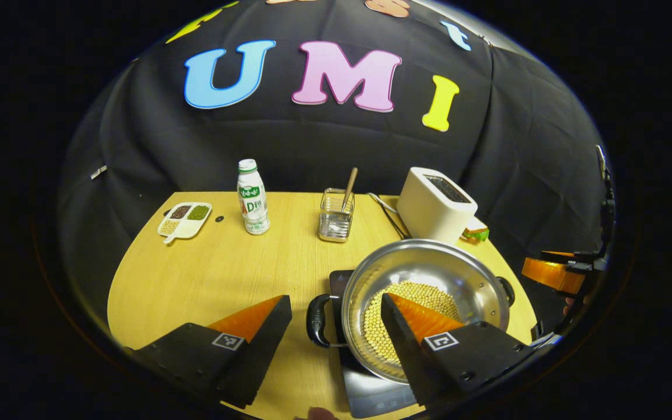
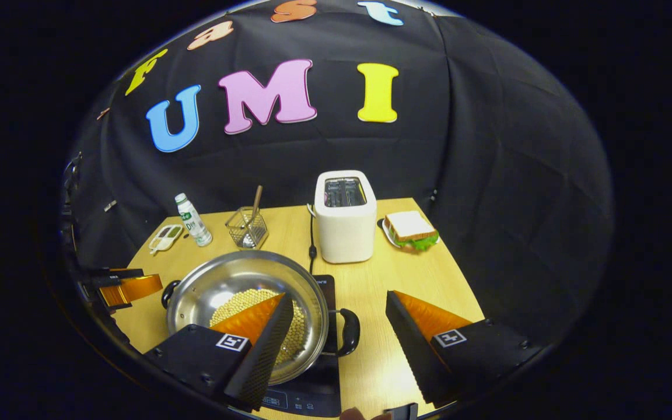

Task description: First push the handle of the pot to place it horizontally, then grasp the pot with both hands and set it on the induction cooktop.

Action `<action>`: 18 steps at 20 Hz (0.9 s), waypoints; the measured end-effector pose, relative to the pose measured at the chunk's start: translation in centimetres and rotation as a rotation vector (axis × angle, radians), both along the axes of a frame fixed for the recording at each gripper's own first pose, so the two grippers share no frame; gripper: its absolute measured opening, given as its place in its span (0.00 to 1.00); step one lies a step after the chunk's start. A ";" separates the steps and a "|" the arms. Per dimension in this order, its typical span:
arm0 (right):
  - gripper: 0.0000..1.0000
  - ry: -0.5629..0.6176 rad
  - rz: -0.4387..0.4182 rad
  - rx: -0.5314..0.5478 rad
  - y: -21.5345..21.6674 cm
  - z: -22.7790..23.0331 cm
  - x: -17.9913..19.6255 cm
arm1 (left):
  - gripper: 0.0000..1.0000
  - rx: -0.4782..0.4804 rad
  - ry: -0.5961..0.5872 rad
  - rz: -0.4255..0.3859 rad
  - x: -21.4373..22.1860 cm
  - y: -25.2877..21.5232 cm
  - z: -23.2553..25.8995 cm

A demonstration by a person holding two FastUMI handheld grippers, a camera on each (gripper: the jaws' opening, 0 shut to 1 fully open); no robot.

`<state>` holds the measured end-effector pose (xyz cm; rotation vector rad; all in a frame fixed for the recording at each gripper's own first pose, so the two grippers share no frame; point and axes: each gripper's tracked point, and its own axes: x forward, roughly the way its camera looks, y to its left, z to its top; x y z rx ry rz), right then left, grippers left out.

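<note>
Wooden desk carries the induction cooktop with the bean-filled pot on it; each hand-held gripper gapes wide, straddling a pot handle, gripping nothing.

Left gripper view: camera high, tilted down, close over pot; own fingers straddle pot's near-left handle; faces booth wall across table. Other gripper at far right of pot.

Right gripper view: same height and tilt, close to pot from other side; fingers straddle opposite handle; toaster straight beyond pot.

Shared: pot, cooktop under it, toaster, bottle, utensil rack, back wall.
</note>
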<state>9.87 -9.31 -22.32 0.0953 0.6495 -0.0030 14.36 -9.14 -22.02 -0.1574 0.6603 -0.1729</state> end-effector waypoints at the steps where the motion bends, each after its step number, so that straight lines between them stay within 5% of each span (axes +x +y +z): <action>1: 0.99 -0.032 -0.003 -0.003 0.1 1.4 -0.2 | 0.96 0.000 -0.029 0.009 -0.3 0.4 1.3; 9: 0.98 -0.236 -0.016 0.008 1.7 10.7 -2.7 | 0.95 -0.020 -0.256 -0.002 -4.5 3.7 11.1; 18: 0.98 -0.481 -0.036 0.013 5.5 20.1 -6.9 | 0.95 0.029 -0.428 0.103 -10.1 8.7 17.2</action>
